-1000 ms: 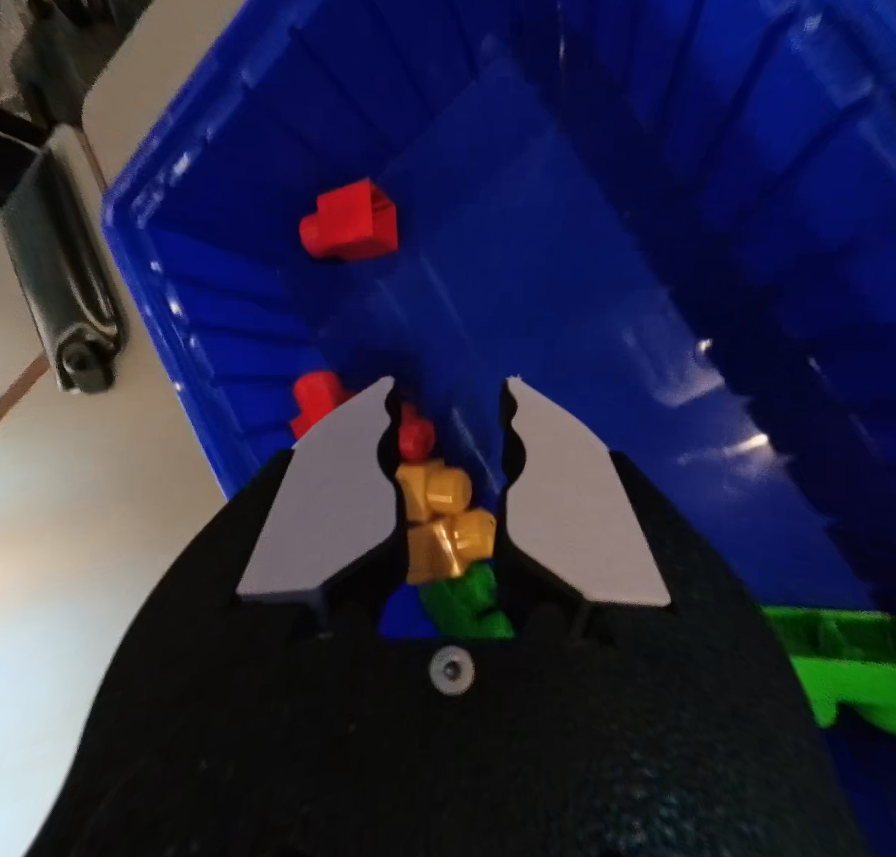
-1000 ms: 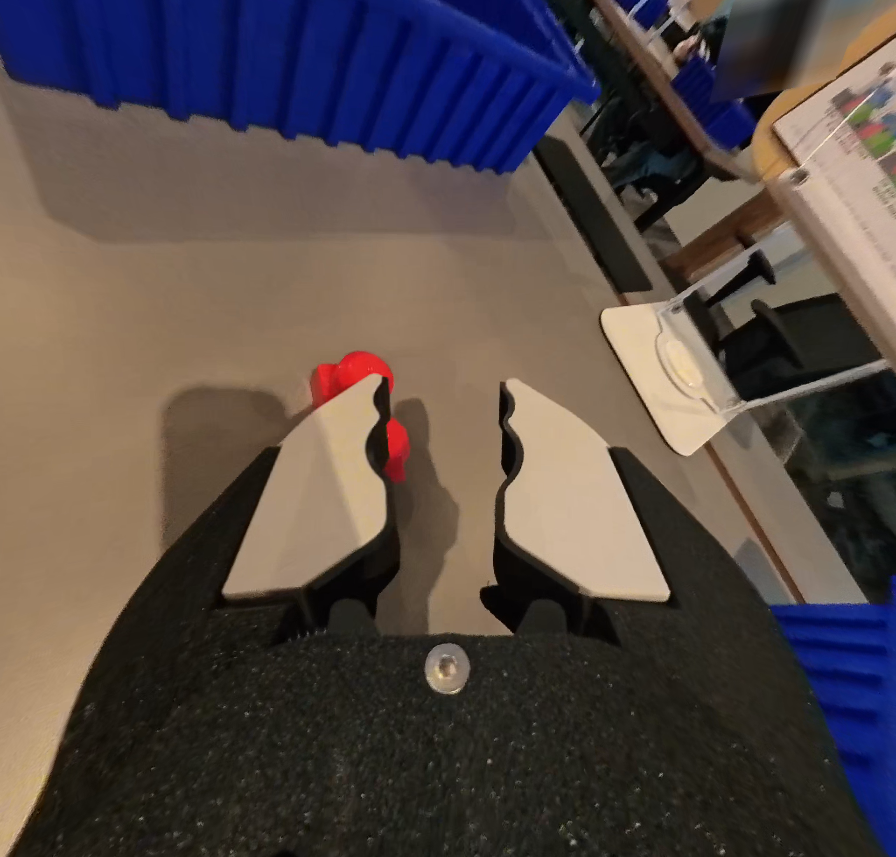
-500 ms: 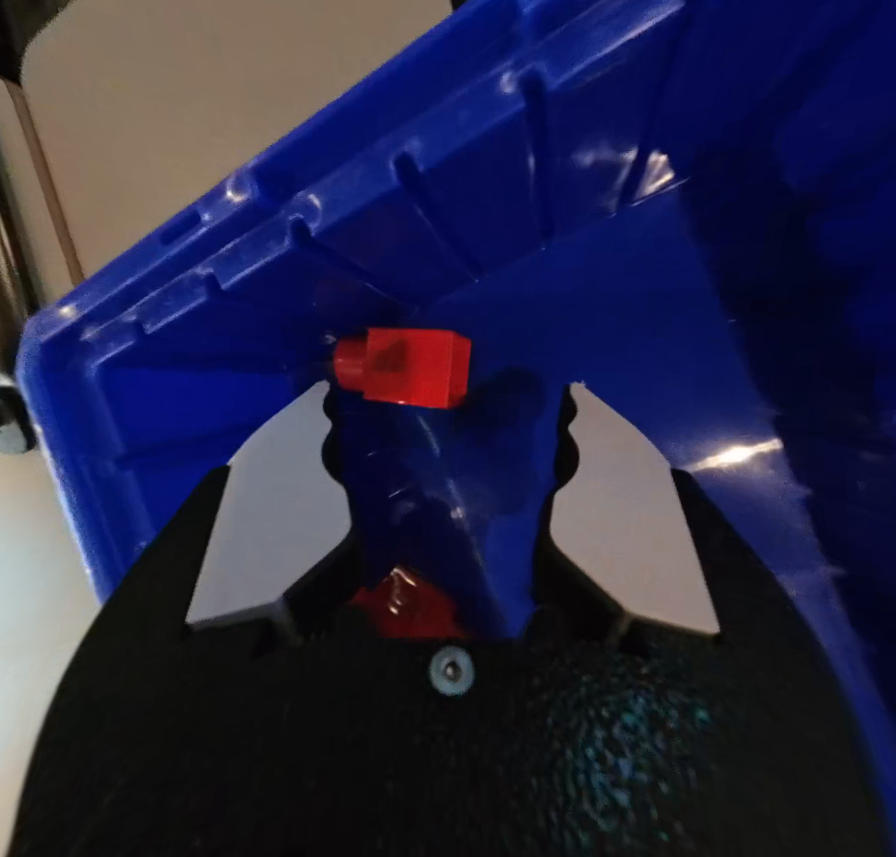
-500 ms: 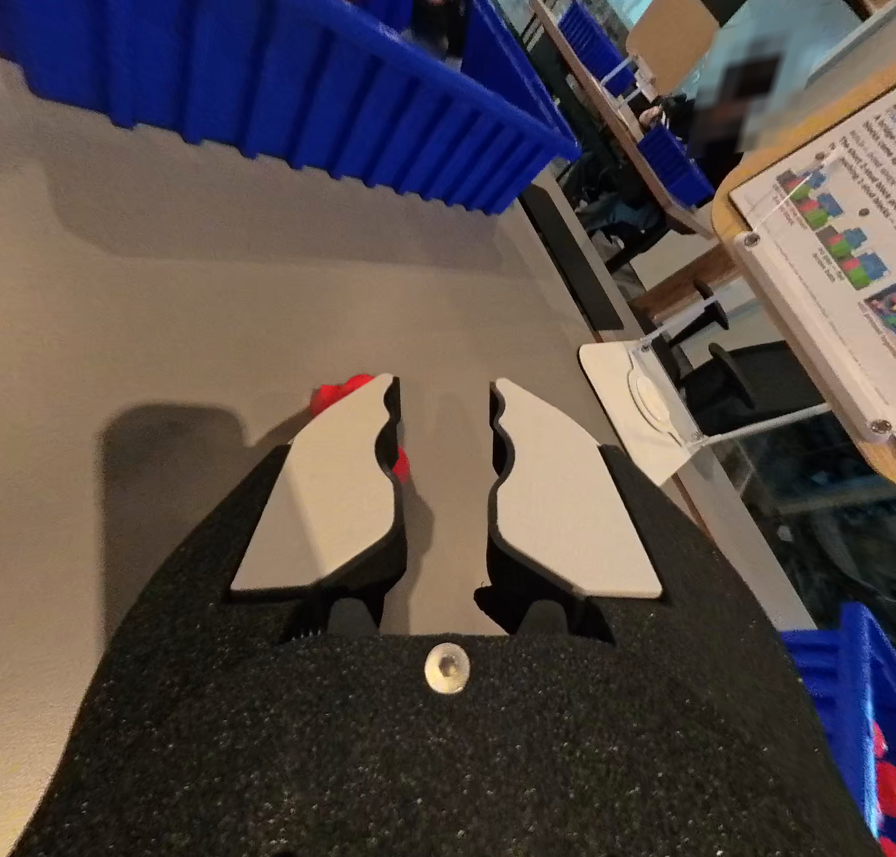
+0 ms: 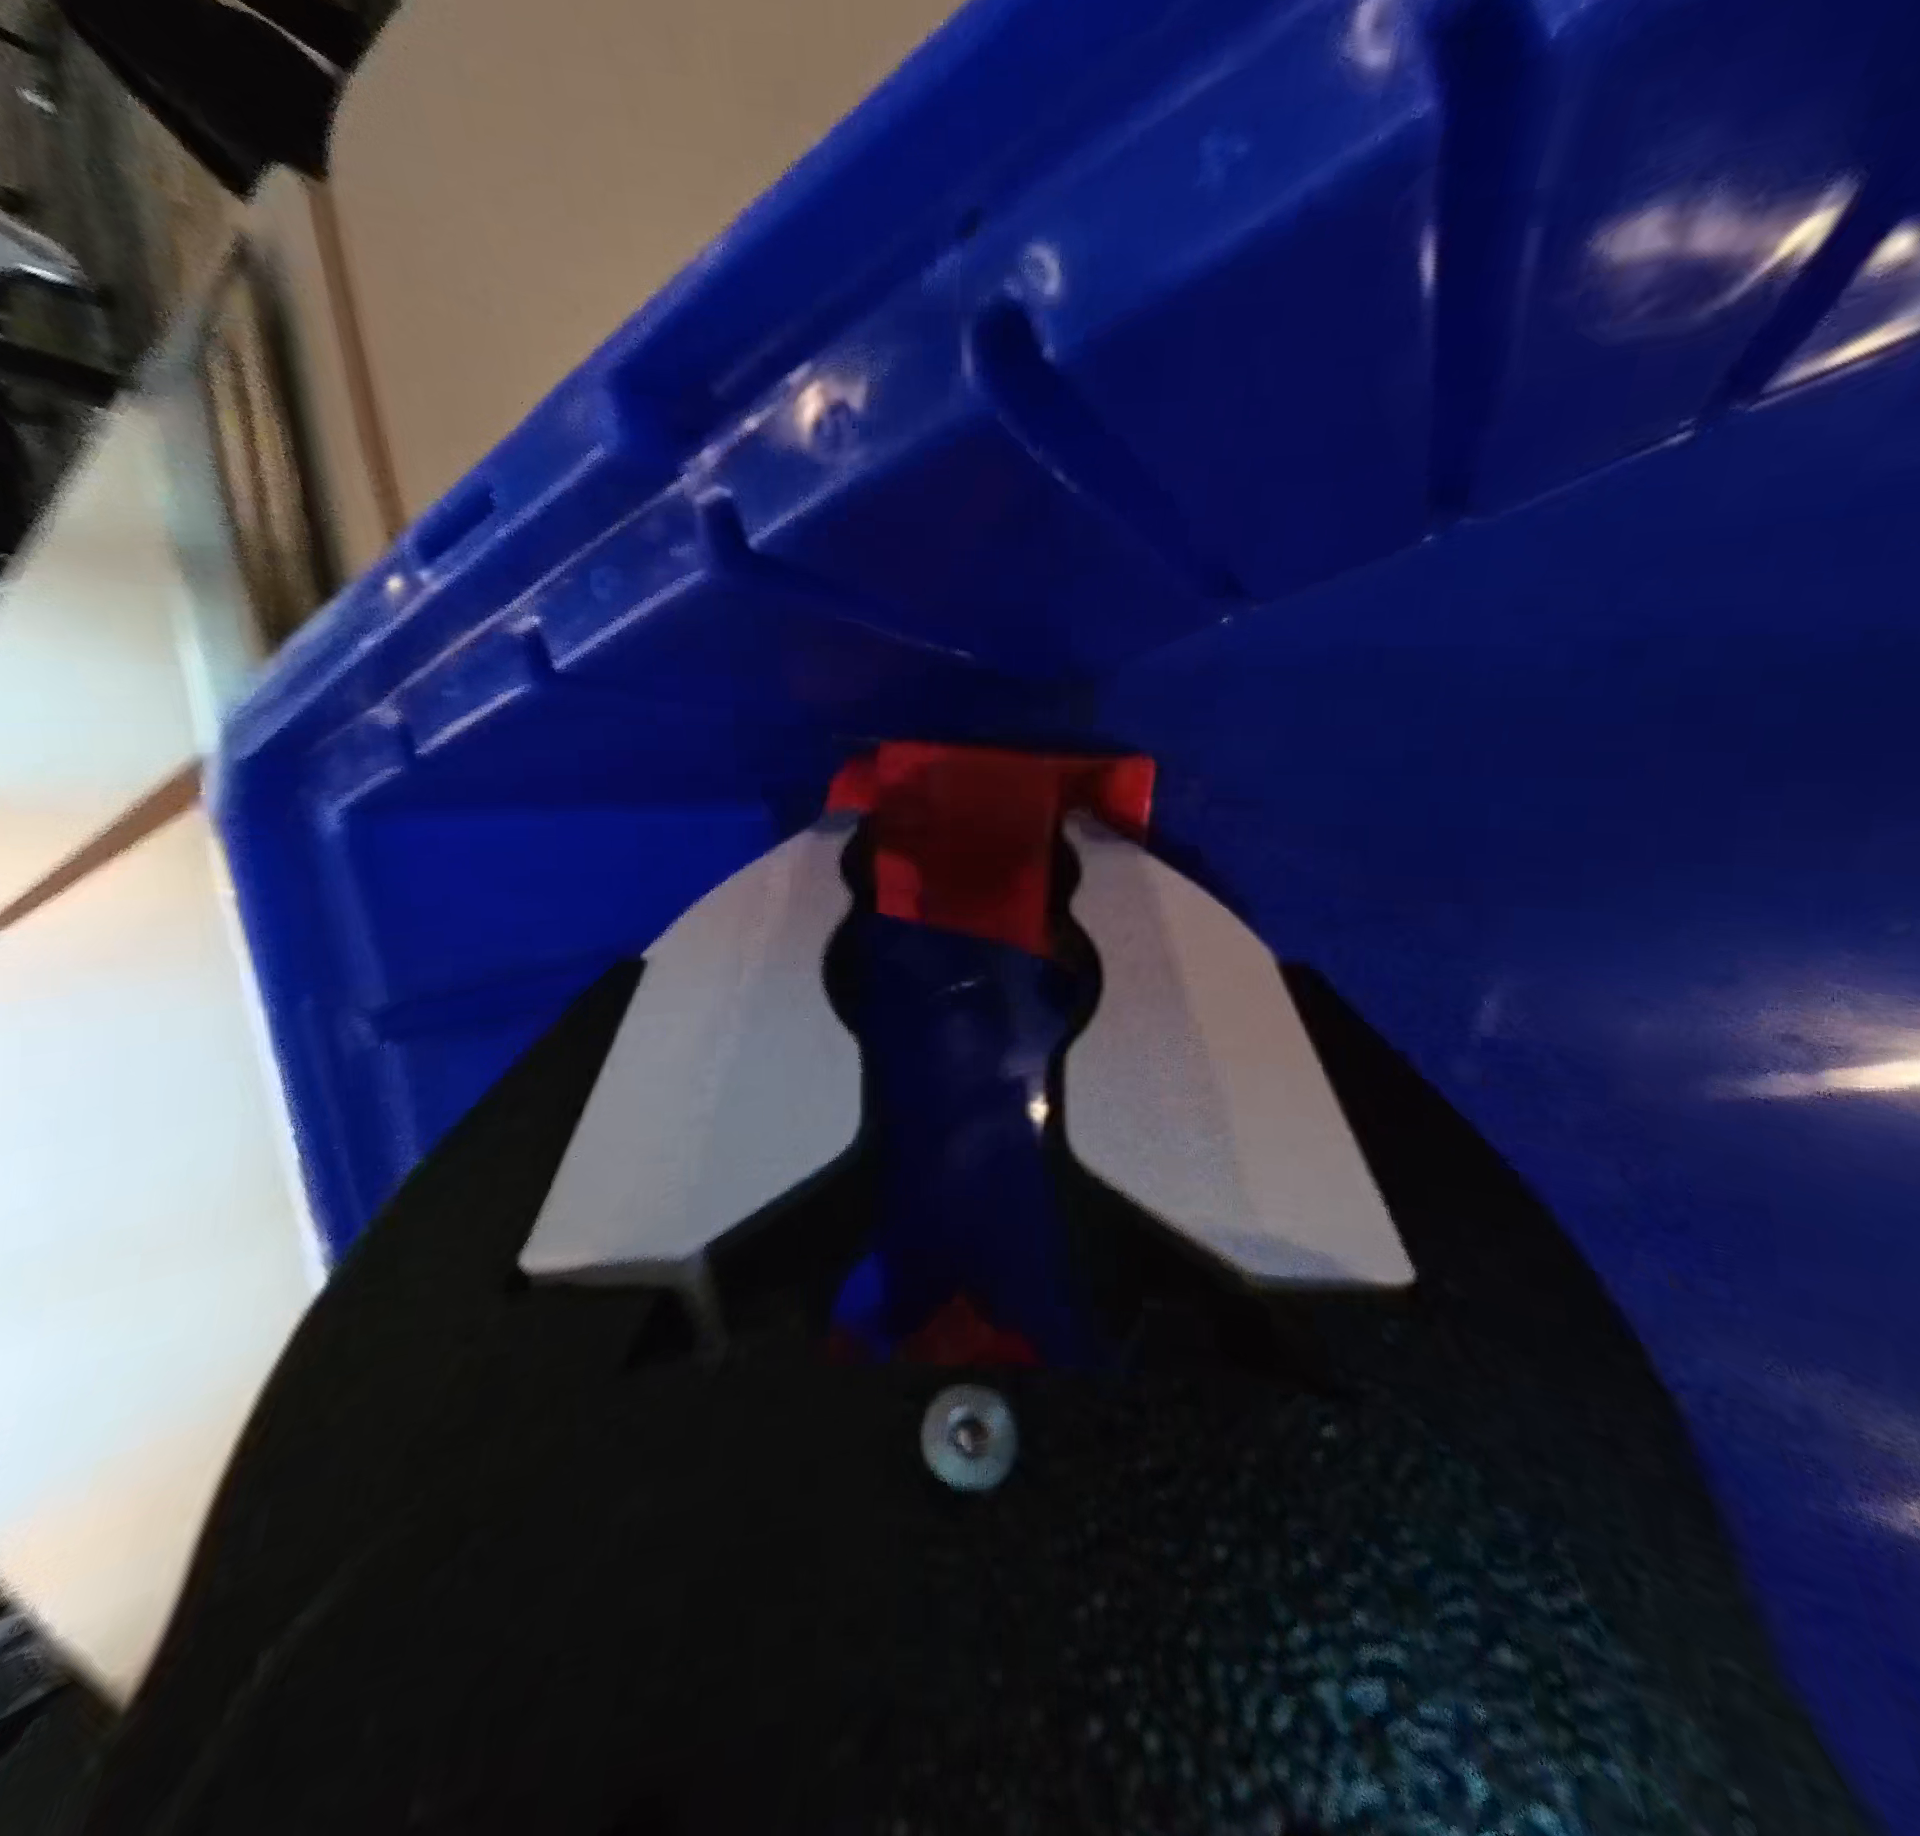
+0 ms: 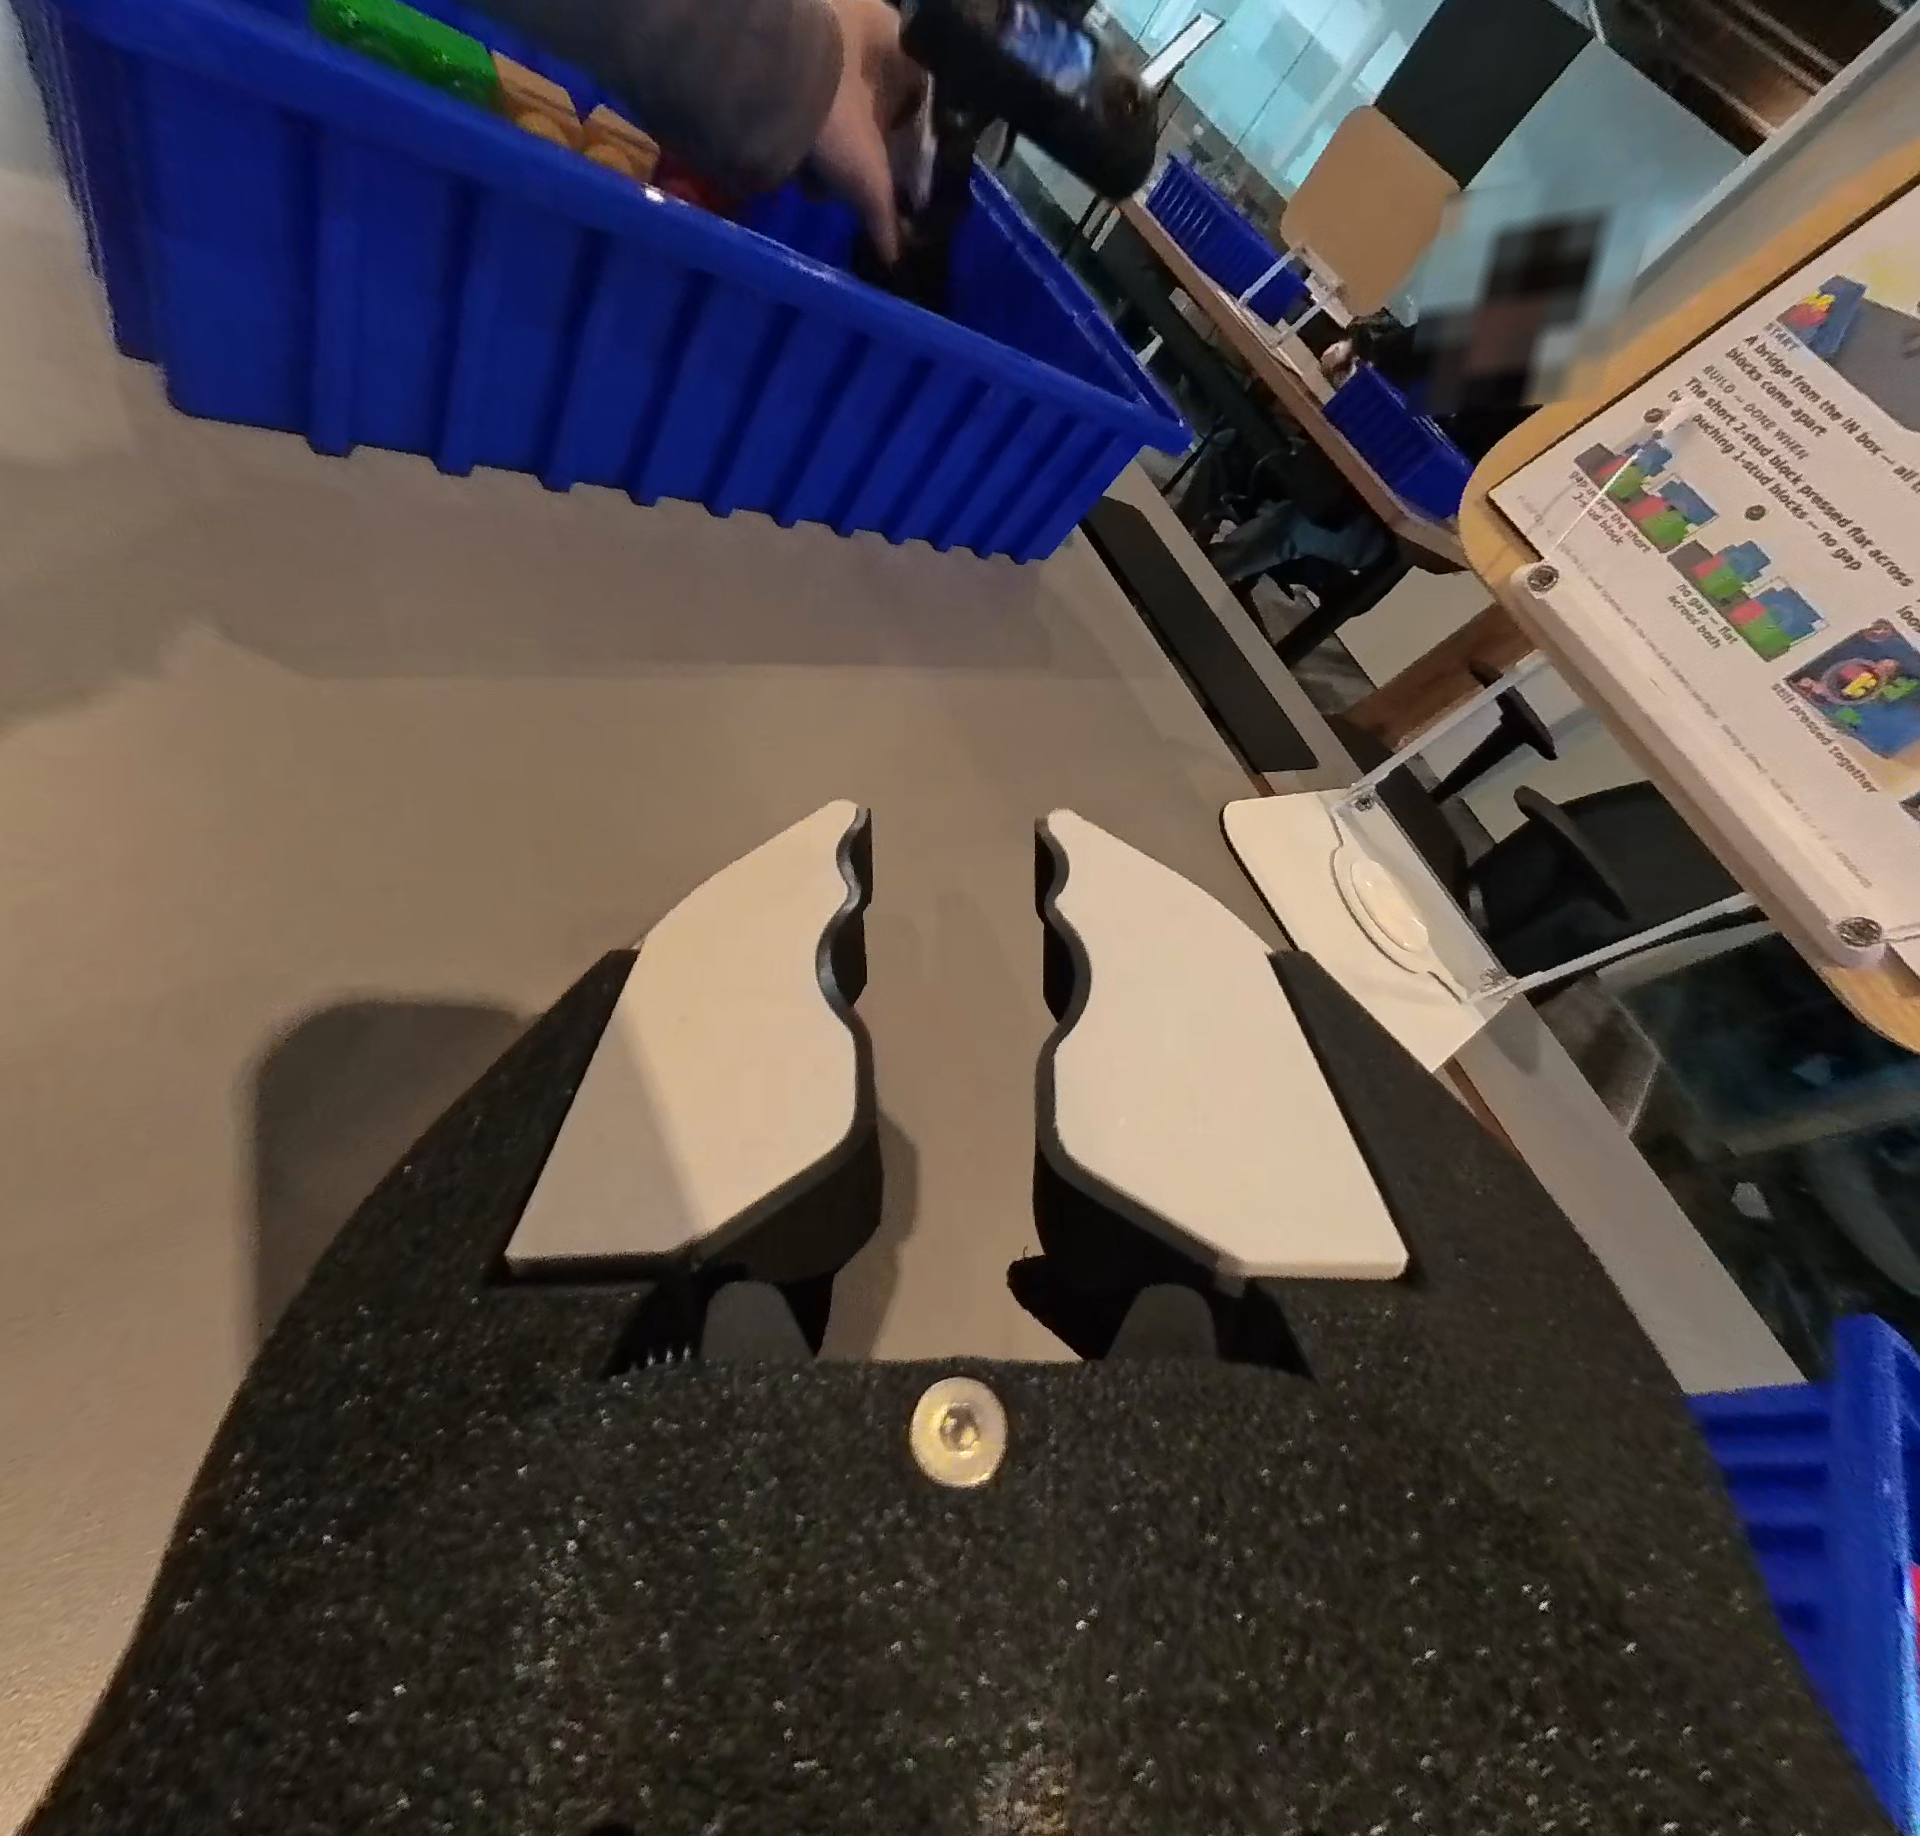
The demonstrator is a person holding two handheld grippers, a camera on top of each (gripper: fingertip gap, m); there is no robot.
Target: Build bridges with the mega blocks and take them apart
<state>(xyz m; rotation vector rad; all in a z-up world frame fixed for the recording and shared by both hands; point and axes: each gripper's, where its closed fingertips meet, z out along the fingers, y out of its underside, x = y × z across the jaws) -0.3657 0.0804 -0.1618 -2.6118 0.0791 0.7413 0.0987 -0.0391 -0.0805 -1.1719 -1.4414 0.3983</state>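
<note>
Reaching into blue bin, left gripper had tips either side of red block at bin's wall, touching it, apparently pinching. Right gripper hung over grey table, jaws spread, holding nothing. Green block lay in bin.

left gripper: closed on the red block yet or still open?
Cannot tell. The left gripper has both fingertips flanking the red block at the blue bin wall, but blur hides whether they press it.
</note>
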